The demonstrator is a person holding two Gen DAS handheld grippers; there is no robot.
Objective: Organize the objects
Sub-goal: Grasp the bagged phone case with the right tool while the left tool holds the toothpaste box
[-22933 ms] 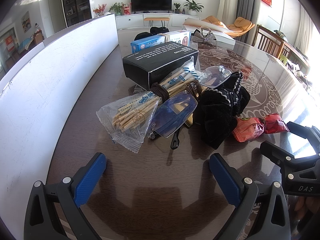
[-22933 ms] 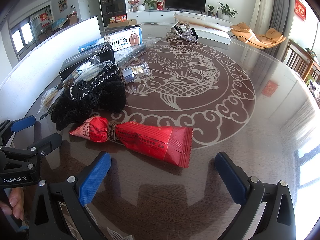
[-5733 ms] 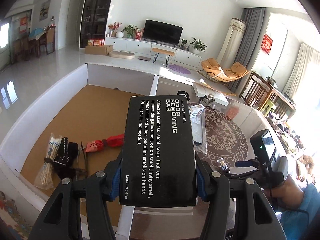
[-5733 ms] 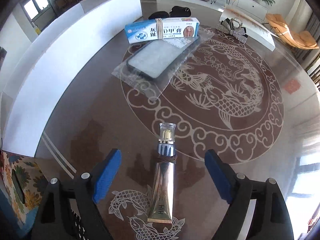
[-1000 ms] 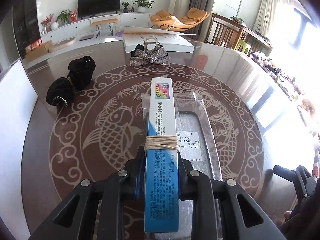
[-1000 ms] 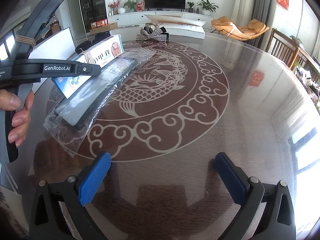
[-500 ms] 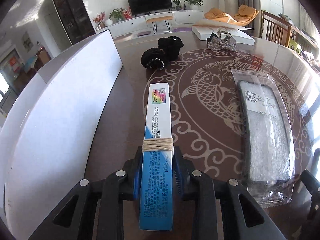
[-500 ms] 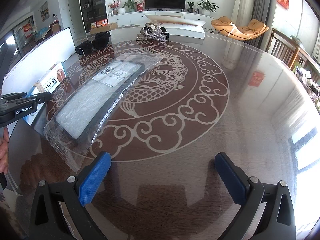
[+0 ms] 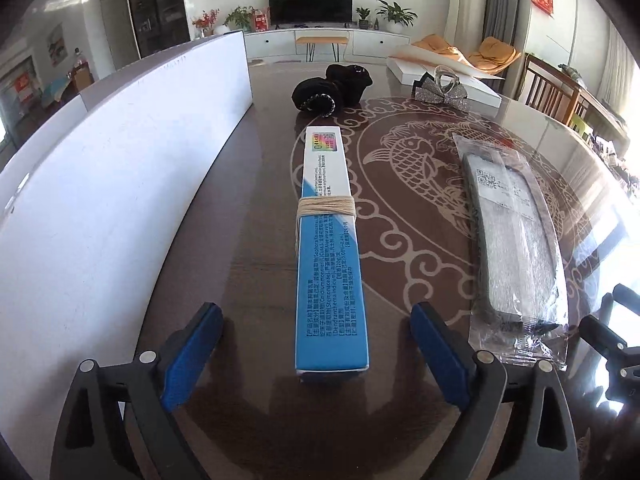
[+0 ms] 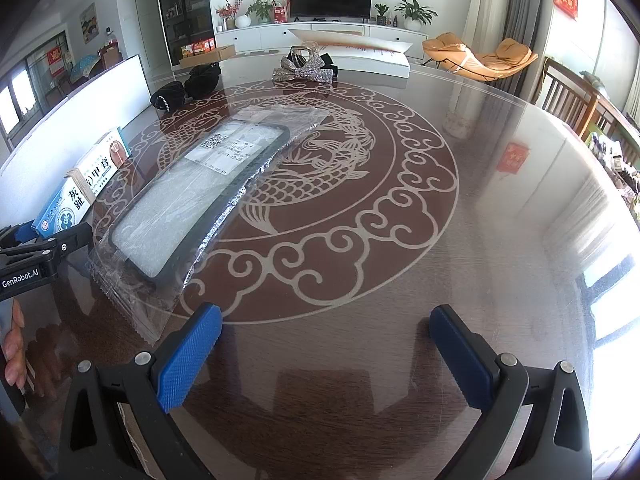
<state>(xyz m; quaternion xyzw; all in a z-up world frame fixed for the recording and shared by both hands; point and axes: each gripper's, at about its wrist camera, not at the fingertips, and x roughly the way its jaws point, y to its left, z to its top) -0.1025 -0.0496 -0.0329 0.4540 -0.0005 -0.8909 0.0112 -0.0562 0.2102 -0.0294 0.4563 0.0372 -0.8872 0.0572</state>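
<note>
A long blue and white box (image 9: 330,240) tied with string lies on the table, on its narrow side, between the open fingers of my left gripper (image 9: 316,344). The box also shows in the right wrist view (image 10: 82,182), beside the left gripper (image 10: 44,236). A phone case in a clear bag (image 9: 512,240) lies to its right; it shows in the right wrist view (image 10: 200,196) too. My right gripper (image 10: 326,348) is open and empty over bare table.
The white wall of a box (image 9: 100,184) stands along the left. A black scrunchie pair (image 9: 330,90) and a silver bow clip (image 9: 440,88) lie farther back. The round glass table (image 10: 480,240) has a fish pattern.
My left gripper has opened and let go of the blue and white box, which now rests on the table. The right gripper has not moved.
</note>
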